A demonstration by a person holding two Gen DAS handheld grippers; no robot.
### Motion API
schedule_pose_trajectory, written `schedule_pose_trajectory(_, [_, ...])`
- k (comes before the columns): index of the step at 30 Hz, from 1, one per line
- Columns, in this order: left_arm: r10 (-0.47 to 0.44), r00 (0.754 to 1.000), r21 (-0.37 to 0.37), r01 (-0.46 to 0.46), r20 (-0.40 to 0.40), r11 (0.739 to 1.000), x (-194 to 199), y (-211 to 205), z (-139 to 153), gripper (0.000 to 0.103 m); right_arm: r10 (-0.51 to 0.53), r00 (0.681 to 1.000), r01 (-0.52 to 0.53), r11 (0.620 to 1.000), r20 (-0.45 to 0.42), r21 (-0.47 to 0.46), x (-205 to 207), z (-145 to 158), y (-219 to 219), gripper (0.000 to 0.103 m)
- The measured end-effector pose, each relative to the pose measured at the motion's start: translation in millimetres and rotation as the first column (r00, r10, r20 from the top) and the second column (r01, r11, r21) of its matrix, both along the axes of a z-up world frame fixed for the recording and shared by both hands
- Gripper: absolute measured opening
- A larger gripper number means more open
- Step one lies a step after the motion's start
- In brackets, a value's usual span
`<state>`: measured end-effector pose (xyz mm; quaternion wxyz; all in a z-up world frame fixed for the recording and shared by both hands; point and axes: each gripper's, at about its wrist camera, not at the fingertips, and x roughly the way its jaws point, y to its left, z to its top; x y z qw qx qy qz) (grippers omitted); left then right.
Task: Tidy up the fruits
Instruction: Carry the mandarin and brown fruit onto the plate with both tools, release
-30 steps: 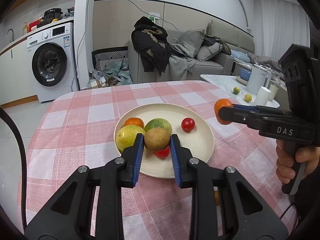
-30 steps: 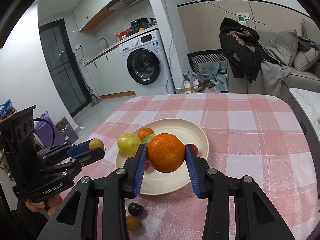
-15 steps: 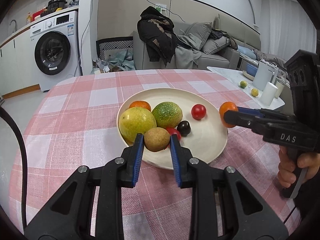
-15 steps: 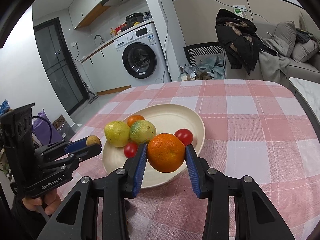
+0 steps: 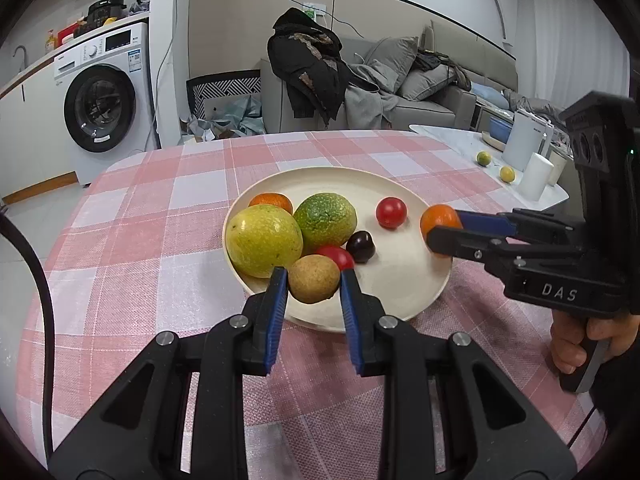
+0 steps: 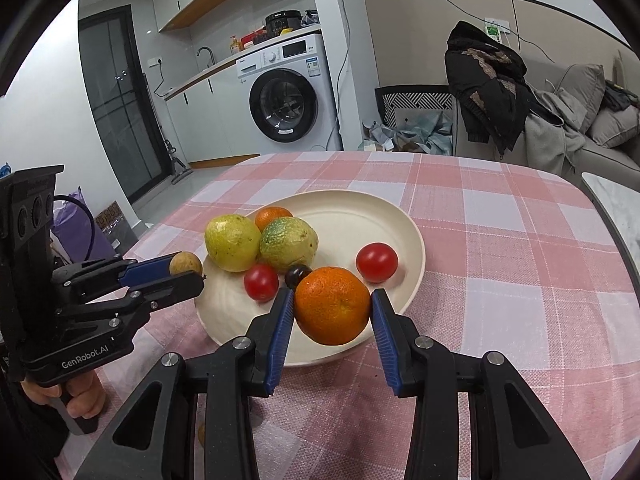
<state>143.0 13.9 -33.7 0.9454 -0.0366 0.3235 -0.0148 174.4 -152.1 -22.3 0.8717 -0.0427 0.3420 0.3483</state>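
Lower now than a second ago, both tools tilt down over the plate (image 5: 424, 300): the left hand-held gripper (image 5: 314, 286) clamps a brown fruit (image 5: 314, 279) above its near rim, the right hand-held gripper (image 6: 332, 312) pinches an orange (image 6: 333, 305).

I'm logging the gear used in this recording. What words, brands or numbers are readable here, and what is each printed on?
"DAS": on the body of the right gripper, seen from the left wrist.
"GenRobot.AI": on the body of the left gripper, seen from the right wrist.
Washing machine: panel lettering and stickers too small to read.
Wall sticker: blurred, unreadable.
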Motion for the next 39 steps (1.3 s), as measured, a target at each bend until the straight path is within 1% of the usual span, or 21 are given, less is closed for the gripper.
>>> schedule_pose_trajectory(4, [-0.007, 1.000, 0.001, 0.007, -0.013, 1.000, 3.4, -1.7, -2.0, 0.024, 0.003, 1.000, -0.003, 1.000, 0.006, 0.005, 0.6, 1.4, 0.8, 0.040])
schedule_pose_trajectory(13, [-0.003, 0.999, -0.009, 0.002, -0.036, 1.000, 9.8, 1.4, -5.8, 0.024, -0.004, 1.000, 0.004, 1.000, -0.011, -0.020, 7.9, -2.7, 6.5, 0.040])
schedule_pose_trajectory(25, [0.017, 0.999, -0.003, -0.017, -0.038, 1.000, 9.5, 3.2, -7.4, 0.024, -0.028, 0.999, 0.027, 0.999, -0.027, -0.040, 11.7, -5.7, 7.0, 0.041])
schedule_pose_trajectory(27, [0.022, 0.999, -0.006, -0.022, -0.034, 1.000, 8.7, 4.3, -7.2, 0.024, -0.040, 0.999, 0.039, 0.998, -0.021, -0.045, 11.6, -5.3, 6.0, 0.044])
schedule_pose_trajectory(30, [0.030, 0.999, 0.022, -0.029, -0.021, 0.999, 5.0, 3.5, -4.8, 0.024, -0.051, 0.998, 0.052, 0.998, 0.023, -0.042, 7.2, -1.5, 2.0, 0.057])
schedule_pose_trajectory(31, [0.032, 0.999, 0.036, -0.031, -0.015, 0.999, 2.7, 2.8, -3.3, 0.026, -0.059, 0.997, 0.061, 0.997, 0.046, -0.042, 5.1, 1.3, 0.2, 0.064])
schedule_pose_trajectory(32, [0.032, 0.999, 0.045, -0.031, -0.008, 0.998, 0.5, 2.6, -1.7, 0.036, -0.065, 0.996, 0.067, 0.997, 0.055, -0.039, 3.9, 3.1, -1.4, 0.068])
schedule_pose_trajectory(33, [0.029, 1.000, 0.055, -0.029, 0.001, 0.998, -2.8, 2.2, 0.0, 0.044, -0.069, 0.996, 0.071, 0.997, 0.059, -0.033, 3.2, 4.8, -3.3, 0.077])
schedule_pose_trajectory(34, [0.034, 0.999, 0.063, -0.034, 0.010, 0.997, -5.7, 1.8, 1.9, 0.062, -0.073, 0.996, 0.074, 0.997, 0.059, -0.025, 2.5, 6.8, -5.6, 0.082])
schedule_pose_trajectory(35, [0.038, 0.999, 0.070, -0.040, 0.022, 0.997, -9.2, 1.0, 4.1, 0.077, -0.076, 0.995, 0.078, 0.997, 0.057, -0.023, 1.9, 8.2, -7.5, 0.092])
schedule_pose_trajectory(36, [0.040, 0.999, 0.074, -0.043, 0.036, 0.996, -12.9, 0.5, 7.0, 0.082, -0.082, 0.995, 0.083, 0.996, 0.054, -0.030, 1.2, 9.3, -9.3, 0.095])
schedule_pose_trajectory(37, [0.038, 0.998, 0.071, -0.041, 0.044, 0.997, -16.5, 0.2, 10.3, 0.085, -0.083, 0.995, 0.085, 0.996, 0.052, -0.038, 0.0, 10.6, -10.4, 0.096])
schedule_pose_trajectory(39, [0.026, 0.999, 0.054, -0.028, 0.040, 0.998, -22.0, 0.1, 14.9, 0.086, -0.078, 0.996, 0.081, 0.995, 0.050, -0.054, -4.2, 13.0, -12.5, 0.100])
